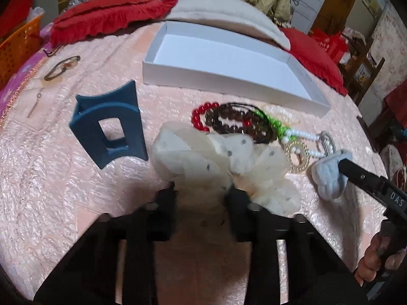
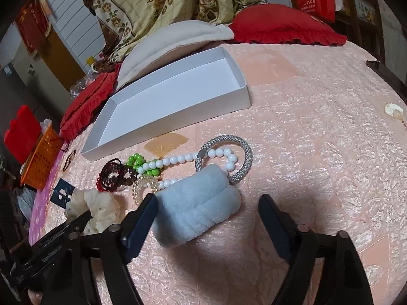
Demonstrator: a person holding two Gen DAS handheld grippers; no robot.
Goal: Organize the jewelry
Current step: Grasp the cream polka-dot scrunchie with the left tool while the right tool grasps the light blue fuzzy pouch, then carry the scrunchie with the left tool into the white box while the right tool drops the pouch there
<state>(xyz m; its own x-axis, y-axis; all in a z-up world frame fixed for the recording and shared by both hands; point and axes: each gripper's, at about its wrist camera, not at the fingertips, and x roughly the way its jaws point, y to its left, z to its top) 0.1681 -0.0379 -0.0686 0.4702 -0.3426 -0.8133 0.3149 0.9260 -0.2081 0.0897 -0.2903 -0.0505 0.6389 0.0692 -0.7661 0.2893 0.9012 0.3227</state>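
Observation:
On the pink quilt my left gripper is shut on a cream dotted scrunchie, whose fabric bunches between the fingers. A fluffy light-blue scrunchie lies between the open jaws of my right gripper; the left finger touches it and the right finger stands apart. Just beyond lie red, brown, green and white bead strings, a gold coil and a silver rope bracelet. An empty white box sits behind them.
A blue hair claw stands left of the cream scrunchie, and a brown clip lies further left. An orange basket stands at the bed's left edge. Red pillows and a cream pillow lie behind the box.

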